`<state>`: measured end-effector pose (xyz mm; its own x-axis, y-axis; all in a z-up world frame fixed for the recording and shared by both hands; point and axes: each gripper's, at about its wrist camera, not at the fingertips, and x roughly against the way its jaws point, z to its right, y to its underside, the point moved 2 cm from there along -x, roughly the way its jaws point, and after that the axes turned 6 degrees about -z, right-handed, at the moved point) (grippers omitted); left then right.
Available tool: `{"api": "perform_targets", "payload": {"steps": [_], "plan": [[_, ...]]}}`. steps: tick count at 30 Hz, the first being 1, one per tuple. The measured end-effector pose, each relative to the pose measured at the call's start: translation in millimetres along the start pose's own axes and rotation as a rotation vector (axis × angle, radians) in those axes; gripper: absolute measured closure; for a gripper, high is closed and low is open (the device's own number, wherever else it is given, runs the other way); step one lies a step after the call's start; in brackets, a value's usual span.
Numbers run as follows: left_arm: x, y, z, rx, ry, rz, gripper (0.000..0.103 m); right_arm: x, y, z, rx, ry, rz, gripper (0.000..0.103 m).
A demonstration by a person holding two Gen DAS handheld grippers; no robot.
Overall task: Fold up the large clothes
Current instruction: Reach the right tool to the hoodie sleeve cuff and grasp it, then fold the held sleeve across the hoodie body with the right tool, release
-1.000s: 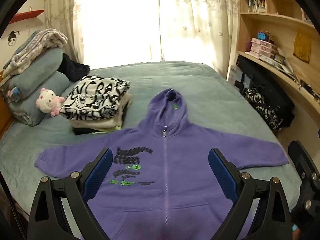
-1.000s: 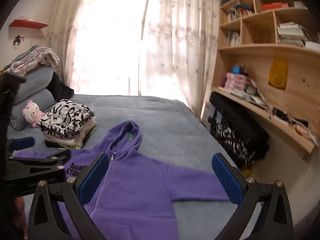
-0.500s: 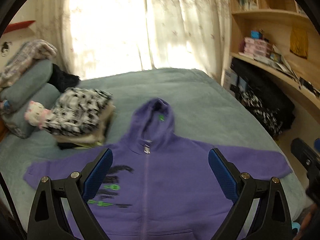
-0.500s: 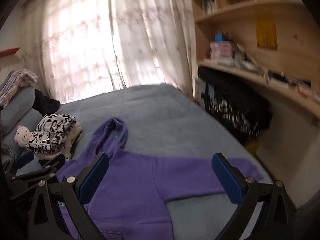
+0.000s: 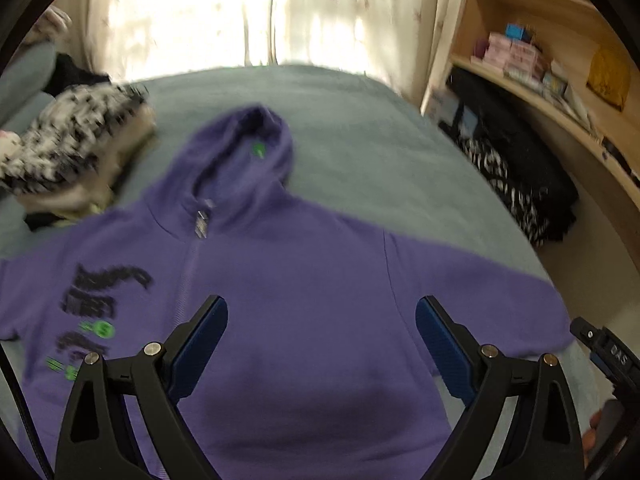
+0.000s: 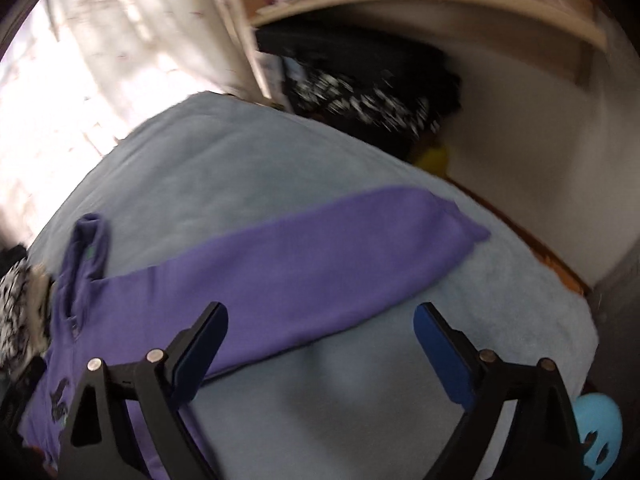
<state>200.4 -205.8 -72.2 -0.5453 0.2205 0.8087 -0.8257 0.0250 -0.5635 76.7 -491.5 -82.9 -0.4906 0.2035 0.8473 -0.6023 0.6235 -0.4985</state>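
A purple hoodie (image 5: 304, 280) is laid flat, front up and zipped, on a grey-blue bed (image 5: 360, 128), with the hood toward the window and both sleeves spread out to the sides. No fold is seen in it yet. Beside the hood, a stack of folded clothes (image 5: 68, 148) is seen on the bed, apart from the hoodie.

The left gripper (image 5: 322, 332) is held over the chest of the hoodie, its jaws spread wide with nothing between them and no cloth touched. The right gripper (image 6: 320, 340) is held above the hoodie's outstretched sleeve (image 6: 320, 256), near its lower edge and the bare bed; its jaws have just been closing a little, yet they are wide apart and nothing is gripped. Whether either gripper's tips have reached the fabric cannot be told through the blur.

The step in hand is judged to be the approach for the first fold: nothing has been grasped, so the task is barely begun. For the next move, the sleeve is likely to be pinched near the cuff or the shoulder seam and carried across the chest. A single layer should be taken and the bed cover left out of the grip. The thick fleece is expected to drag and bunch if lifted too low.
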Motion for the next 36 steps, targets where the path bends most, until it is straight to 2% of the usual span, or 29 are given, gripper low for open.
{"api": "perform_targets", "payload": {"steps": [2,5,8,15,17,18,19,20,21,22,26,31,36], "plan": [[-15,3,3,-0.006,-0.012,-0.014,0.009,-21,-1,18,-0.058,-0.007,-0.046,0.010],[-29,7,8,-0.027,-0.031,-0.022,0.009,-50,-1,45,-0.177,-0.053,-0.113,0.017],[-43,11,12,-0.053,-0.046,-0.023,0.009,-74,0,65,-0.264,-0.059,-0.155,0.022],[-80,14,21,-0.084,-0.049,-0.164,0.009,-97,-13,65,-0.325,-0.059,-0.177,0.024],[-84,15,21,-0.076,-0.053,-0.165,0.009,-101,-18,62,-0.322,-0.061,-0.172,0.034],[-85,15,19,-0.075,-0.053,-0.164,0.009,-103,-20,60,-0.314,-0.044,-0.172,0.055],[-86,15,18,-0.073,-0.042,-0.168,0.009,-104,-22,60,-0.308,-0.032,-0.175,0.071],[-87,15,17,-0.069,-0.031,-0.179,0.009,-105,-26,59,-0.305,-0.028,-0.173,0.076],[-87,15,15,-0.066,-0.027,-0.192,0.009,-102,-29,56,-0.301,-0.035,-0.160,0.087],[-88,15,13,-0.063,-0.024,-0.213,0.009,-100,-31,55,-0.293,-0.040,-0.150,0.090],[-82,13,-1,-0.039,-0.003,-0.234,0.009,-58,-38,23,-0.184,-0.045,-0.002,0.092],[-57,10,-25,-0.005,-0.005,-0.175,0.009,6,-33,-58,0.029,-0.194,0.137,0.093],[-27,8,-56,0.061,0.025,-0.113,0.009,37,-9,-139,0.228,-0.253,0.186,0.093]]}}
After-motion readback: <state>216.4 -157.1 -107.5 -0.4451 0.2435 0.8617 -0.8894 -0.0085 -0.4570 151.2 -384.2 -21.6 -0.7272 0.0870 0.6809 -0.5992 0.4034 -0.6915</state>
